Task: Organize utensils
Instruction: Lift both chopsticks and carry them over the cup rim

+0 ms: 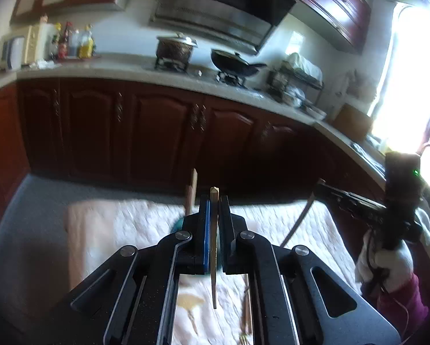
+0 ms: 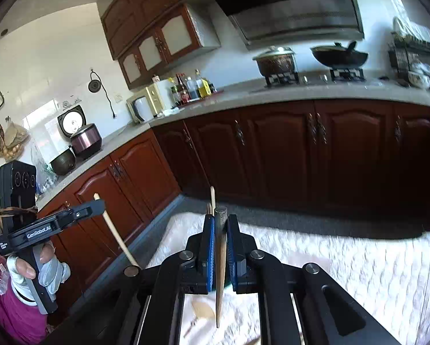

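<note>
A pale chopstick (image 1: 214, 247) stands clamped in the left tool (image 1: 214, 201), while a darker chopstick (image 2: 221, 261) is gripped upright in the right tool (image 2: 220, 218), both raised above a white quilted cloth (image 2: 358, 267) where a wooden spoon (image 1: 189, 302) lies, kitchen cabinets (image 2: 286, 146) behind

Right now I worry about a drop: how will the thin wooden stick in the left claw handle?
The thin wooden stick looks stiff and light. The left claw pinches it near its top, so the long lower end may swing. Smooth and slim, it could slip.
</note>
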`<state>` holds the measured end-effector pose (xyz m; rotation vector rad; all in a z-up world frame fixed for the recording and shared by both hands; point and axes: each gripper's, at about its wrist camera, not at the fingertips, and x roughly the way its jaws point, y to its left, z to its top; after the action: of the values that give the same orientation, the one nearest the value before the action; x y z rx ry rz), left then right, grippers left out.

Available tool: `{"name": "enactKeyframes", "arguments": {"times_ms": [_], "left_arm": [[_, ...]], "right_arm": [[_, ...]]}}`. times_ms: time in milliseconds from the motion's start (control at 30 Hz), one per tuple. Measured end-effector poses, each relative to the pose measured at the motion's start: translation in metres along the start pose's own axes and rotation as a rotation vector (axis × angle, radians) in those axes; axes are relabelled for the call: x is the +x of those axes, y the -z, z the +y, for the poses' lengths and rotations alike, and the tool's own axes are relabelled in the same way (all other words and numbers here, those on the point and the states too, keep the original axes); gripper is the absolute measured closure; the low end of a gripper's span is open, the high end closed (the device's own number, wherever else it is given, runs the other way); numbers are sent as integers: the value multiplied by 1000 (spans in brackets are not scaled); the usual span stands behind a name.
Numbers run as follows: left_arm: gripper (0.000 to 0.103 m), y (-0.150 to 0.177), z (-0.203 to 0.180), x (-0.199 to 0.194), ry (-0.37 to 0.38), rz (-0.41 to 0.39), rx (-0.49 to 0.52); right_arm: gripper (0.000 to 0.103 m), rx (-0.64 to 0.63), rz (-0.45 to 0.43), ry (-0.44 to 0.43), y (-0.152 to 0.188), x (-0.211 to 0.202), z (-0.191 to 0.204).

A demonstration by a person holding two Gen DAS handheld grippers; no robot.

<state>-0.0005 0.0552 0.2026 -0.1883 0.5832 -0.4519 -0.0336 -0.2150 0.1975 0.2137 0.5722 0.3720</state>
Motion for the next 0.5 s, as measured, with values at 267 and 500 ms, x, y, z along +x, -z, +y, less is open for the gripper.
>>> {"name": "enactKeyframes", "arguments": {"times_ms": [267,500], "left_arm": [[99,-32,10,31,-107,-64,31],[99,-27,21,75,-190,-59,56]], "right_arm": [[95,-32,-39,23,-40,36,12],[95,-50,-34,54,-49,79,12]]}}
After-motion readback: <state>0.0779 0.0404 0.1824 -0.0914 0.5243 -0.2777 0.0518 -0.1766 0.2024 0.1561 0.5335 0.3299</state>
